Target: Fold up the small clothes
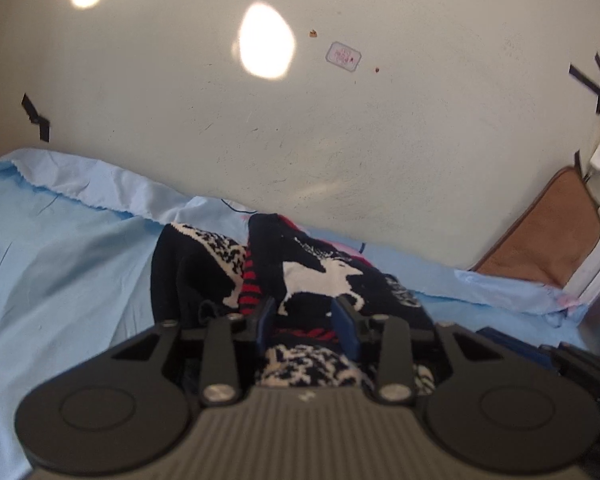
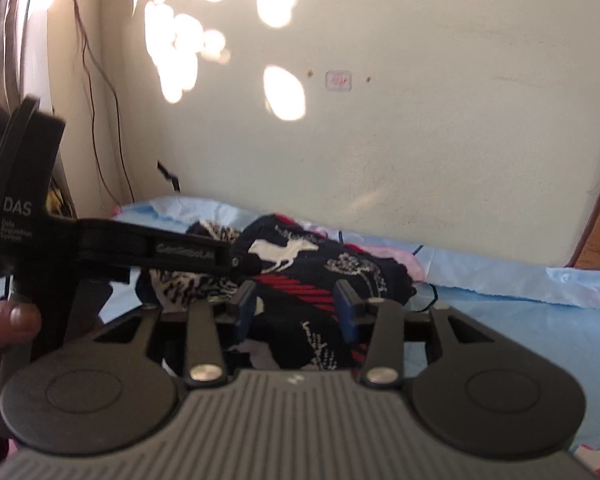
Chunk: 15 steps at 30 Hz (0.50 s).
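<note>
Left wrist view: left tongs [image 1: 306, 312], black with blue pads [image 1: 348, 328], jaws standing apart over the garment; whether the pads touch the knit cannot be told. Item: small dark navy knitted garment with white reindeer figure and red stripes [image 1: 312, 276], bunched in a heap on a light blue bed sheet [image 1: 60, 260], directly ahead of and beneath the tongs. Behind: cream wall [image 1: 420, 140] with black tape marks [image 1: 36, 118], a small pink-printed sticker [image 1: 343, 56] and sunlight patches. Brown padded panel [image 1: 548, 236] at right.

Right wrist view: right tongs [image 2: 296, 304], same build, jaws apart with the knitted garment [image 2: 300, 276] lying between and under them; no clear clamping visible. The left tongs [image 2: 160, 254] cross in from the left side, tip at the garment's left edge. A person's hand [image 2: 8, 328] at lower left. Blue sheet [image 2: 520, 320] beneath; cream wall [image 2: 420, 140] behind.
</note>
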Tool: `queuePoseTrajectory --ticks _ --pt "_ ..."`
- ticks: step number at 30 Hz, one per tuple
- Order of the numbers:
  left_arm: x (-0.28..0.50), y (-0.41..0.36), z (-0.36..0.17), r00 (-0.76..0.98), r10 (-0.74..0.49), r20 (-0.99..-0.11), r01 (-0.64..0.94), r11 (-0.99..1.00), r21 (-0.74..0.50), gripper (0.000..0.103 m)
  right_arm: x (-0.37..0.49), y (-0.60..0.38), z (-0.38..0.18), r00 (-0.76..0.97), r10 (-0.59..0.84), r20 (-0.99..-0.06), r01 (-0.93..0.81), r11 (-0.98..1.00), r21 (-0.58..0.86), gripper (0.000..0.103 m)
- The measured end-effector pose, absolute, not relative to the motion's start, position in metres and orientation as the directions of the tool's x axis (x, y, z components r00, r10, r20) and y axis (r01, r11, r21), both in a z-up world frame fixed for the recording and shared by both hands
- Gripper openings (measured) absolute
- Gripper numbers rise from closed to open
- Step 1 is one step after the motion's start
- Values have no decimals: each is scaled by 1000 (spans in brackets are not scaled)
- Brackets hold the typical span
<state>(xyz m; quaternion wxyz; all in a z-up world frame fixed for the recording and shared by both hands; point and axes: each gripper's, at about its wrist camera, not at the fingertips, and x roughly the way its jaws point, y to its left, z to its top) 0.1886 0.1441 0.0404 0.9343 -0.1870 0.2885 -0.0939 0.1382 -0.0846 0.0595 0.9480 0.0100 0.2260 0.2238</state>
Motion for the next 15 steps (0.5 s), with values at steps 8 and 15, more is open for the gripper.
queuePoseTrajectory --ticks 8,15 --pt "118 159 71 858 -253 -448 4 874 -485 65 92 -145 57 781 429 -453 -253 881 399 64" --pt "64 138 52 851 -118 -511 -95 924 -371 93 51 -171 29 725 424 -542 -155 868 472 70"
